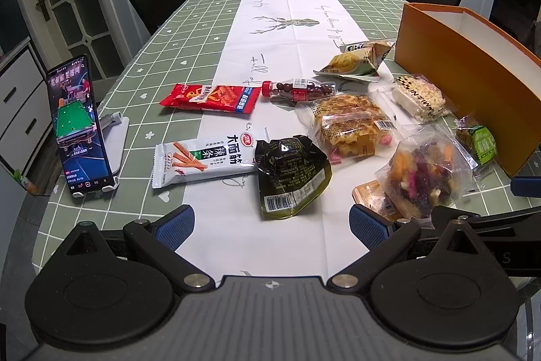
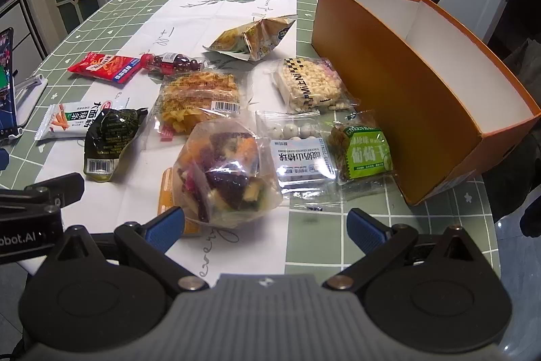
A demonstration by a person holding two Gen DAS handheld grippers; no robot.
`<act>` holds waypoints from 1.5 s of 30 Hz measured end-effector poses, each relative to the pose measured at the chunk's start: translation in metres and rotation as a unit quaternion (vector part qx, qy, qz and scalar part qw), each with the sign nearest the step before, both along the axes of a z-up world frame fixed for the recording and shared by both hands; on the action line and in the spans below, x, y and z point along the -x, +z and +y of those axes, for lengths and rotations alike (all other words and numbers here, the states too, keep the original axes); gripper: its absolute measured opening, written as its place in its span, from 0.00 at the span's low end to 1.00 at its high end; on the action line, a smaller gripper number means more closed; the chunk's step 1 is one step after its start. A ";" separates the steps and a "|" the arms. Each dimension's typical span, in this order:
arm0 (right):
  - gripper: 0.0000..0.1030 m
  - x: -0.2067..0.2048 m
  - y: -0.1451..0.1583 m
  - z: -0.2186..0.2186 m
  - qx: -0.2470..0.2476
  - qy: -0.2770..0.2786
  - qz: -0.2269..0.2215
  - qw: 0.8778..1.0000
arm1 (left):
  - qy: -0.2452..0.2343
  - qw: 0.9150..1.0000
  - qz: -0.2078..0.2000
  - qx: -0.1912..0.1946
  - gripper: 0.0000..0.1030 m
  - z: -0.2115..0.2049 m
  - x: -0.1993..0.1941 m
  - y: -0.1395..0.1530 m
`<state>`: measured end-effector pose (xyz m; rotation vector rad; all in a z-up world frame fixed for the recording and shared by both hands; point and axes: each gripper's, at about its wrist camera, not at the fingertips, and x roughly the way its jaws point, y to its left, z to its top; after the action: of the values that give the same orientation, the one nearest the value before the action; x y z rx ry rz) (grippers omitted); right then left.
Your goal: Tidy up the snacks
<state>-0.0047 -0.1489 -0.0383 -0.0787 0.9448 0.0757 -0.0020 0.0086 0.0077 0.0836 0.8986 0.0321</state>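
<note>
Jaws spread on both grippers (nothing held), near the table [image 1: 189,22] edge, snacks ahead.

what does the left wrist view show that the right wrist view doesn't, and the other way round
Only the left wrist view shows the whole phone on its stand, playing billiards. The right view cuts it off at its edge.

Only the right wrist view shows the white packet of yogurt-coated balls and the empty white inside of the orange box.

Both show the red snack packet, the black-green pouch, the clear bag of mixed dried fruit and the green raisin packet. The left claw and right claw are open and hold nothing.
</note>
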 end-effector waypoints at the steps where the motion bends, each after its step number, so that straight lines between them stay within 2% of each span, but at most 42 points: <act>1: 0.97 0.000 0.000 0.000 0.000 0.000 0.000 1.000 | 0.000 1.000 0.000 0.000 1.00 0.000 0.000 0.000; 15: 0.97 0.000 0.002 -0.003 -0.003 0.000 -0.010 1.000 | -0.007 1.000 -0.010 0.009 1.00 -0.003 -0.001 0.001; 21: 0.97 0.005 0.017 -0.014 -0.014 0.020 -0.072 0.997 | -0.019 0.999 -0.038 0.023 1.00 0.008 -0.003 0.009; 24: 0.97 0.010 0.020 -0.022 -0.026 0.039 -0.122 0.991 | -0.031 0.997 -0.051 0.052 1.00 0.021 -0.005 0.008; 25: 0.97 0.008 0.019 -0.023 -0.024 0.045 -0.125 0.991 | -0.034 0.996 -0.056 0.062 1.00 0.025 -0.006 0.007; 27: 0.97 0.003 0.014 -0.026 -0.029 0.057 -0.116 0.991 | -0.036 0.995 -0.065 0.071 1.00 0.031 -0.010 0.002; 30: 0.97 0.001 0.007 -0.029 -0.057 0.065 -0.121 0.989 | -0.014 0.995 -0.060 0.077 1.00 0.039 -0.022 -0.008; 36: 0.97 -0.007 -0.003 -0.022 -0.085 0.097 -0.112 0.985 | 0.013 0.990 -0.045 0.134 1.00 0.052 -0.044 -0.026; 41: 0.97 -0.019 -0.015 -0.013 -0.085 0.128 -0.095 0.984 | 0.019 0.990 -0.025 0.139 1.00 0.050 -0.063 -0.043; 45: 0.96 -0.024 -0.025 -0.005 -0.048 0.137 -0.102 0.984 | 0.020 0.990 -0.005 0.136 1.00 0.045 -0.074 -0.054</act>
<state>0.0196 -0.1536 -0.0629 -0.1242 0.7188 0.3607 0.0716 0.0534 -0.0467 -0.1887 0.8866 -0.0536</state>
